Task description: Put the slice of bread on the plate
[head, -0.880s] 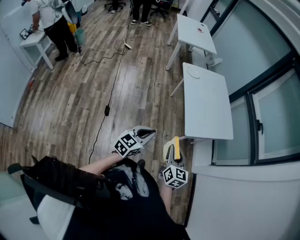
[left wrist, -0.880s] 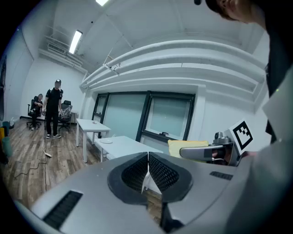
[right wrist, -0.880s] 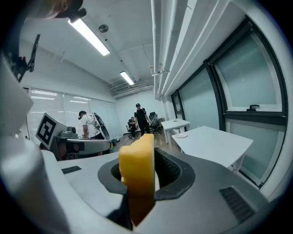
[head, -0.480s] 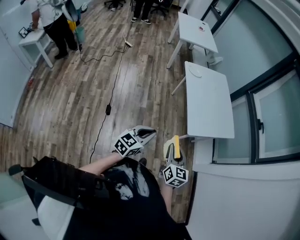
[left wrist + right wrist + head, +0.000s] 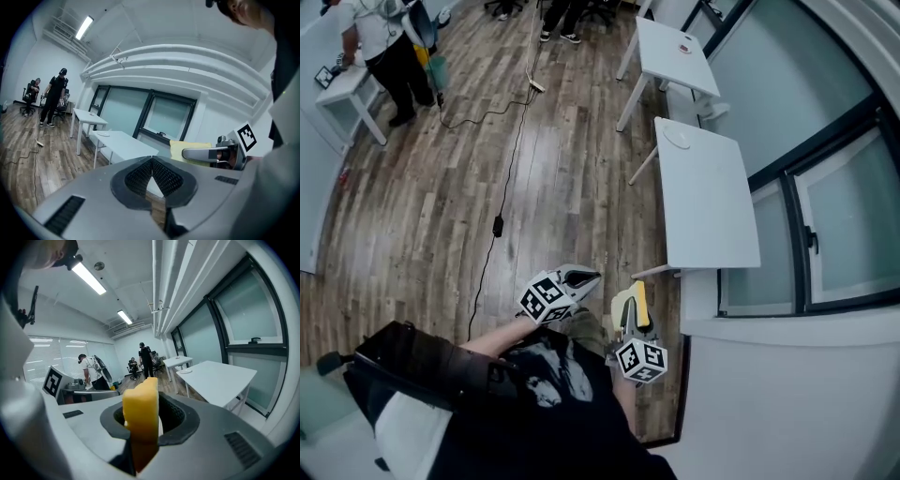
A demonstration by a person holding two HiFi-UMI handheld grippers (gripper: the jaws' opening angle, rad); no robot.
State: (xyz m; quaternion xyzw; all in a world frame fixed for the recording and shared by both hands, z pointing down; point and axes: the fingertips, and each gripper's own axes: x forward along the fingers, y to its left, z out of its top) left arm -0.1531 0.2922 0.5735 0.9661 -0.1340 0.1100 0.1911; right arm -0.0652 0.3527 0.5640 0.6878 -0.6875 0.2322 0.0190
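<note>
Wood floor (image 5: 441,206), white table (image 5: 705,202), plate (image 5: 677,139), windows (image 5: 839,234)

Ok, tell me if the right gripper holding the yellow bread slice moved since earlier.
Yes, slightly: in the head view the right gripper with the yellow bread slice sits a little lower, further from the near edge of the white table.

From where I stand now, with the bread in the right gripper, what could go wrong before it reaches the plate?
1. The right gripper pinches the bread slice only low down; most stands free above the jaws, so it may bend or slip out.
2. The plate lies at the far end of the white table, so the carry is long.
3. A black cable runs along the floor; mind your feet.
</note>
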